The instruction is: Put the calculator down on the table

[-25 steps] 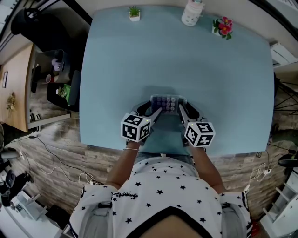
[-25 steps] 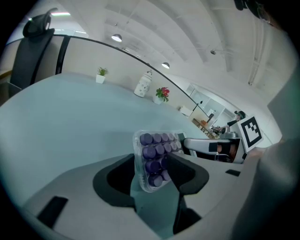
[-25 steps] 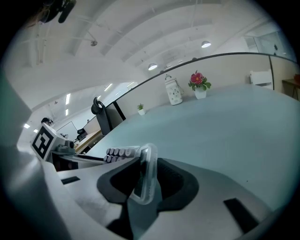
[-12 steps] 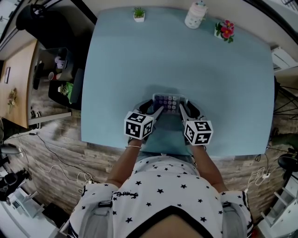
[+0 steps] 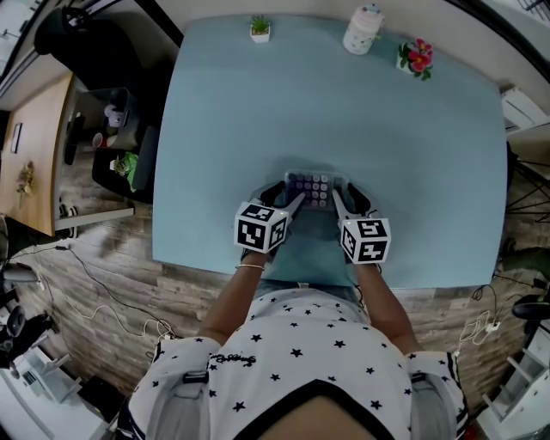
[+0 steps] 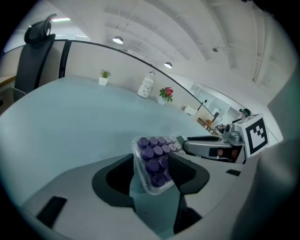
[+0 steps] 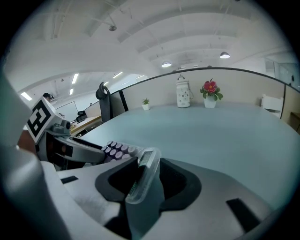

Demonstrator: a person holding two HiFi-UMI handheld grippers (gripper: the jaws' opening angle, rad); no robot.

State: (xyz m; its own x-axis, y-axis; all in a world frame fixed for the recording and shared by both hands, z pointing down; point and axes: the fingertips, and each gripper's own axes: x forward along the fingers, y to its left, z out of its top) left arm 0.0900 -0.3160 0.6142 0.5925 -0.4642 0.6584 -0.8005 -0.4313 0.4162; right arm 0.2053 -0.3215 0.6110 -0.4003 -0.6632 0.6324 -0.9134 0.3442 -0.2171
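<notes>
Left hand-held gripper (image 6: 151,174) pinching 1 calculator (image 5: 310,186) at keypad end. Right hand-held gripper (image 7: 143,183) spread, jaws just been opening, display end loose btwn them. Calculator's underside hidden: touching counter (image 5: 361,112)? Can't tell. Far beyond calculator: green plant (image 5: 260,27), flowering plant (image 5: 415,53), 1 white jar (image 5: 361,30).

No legible text, number, brand or label was present. The purple keys (image 6: 150,153) of the calculator (image 6: 152,187) carried no print that could be made out, and its display (image 7: 140,177) showed no readable digits. The only signs were the black-and-white square markers on the cube (image 5: 260,230) of the left gripper (image 5: 284,199) and on the cube (image 5: 365,240) of the right gripper (image 5: 348,199). These were coded patterns, not characters.
</notes>
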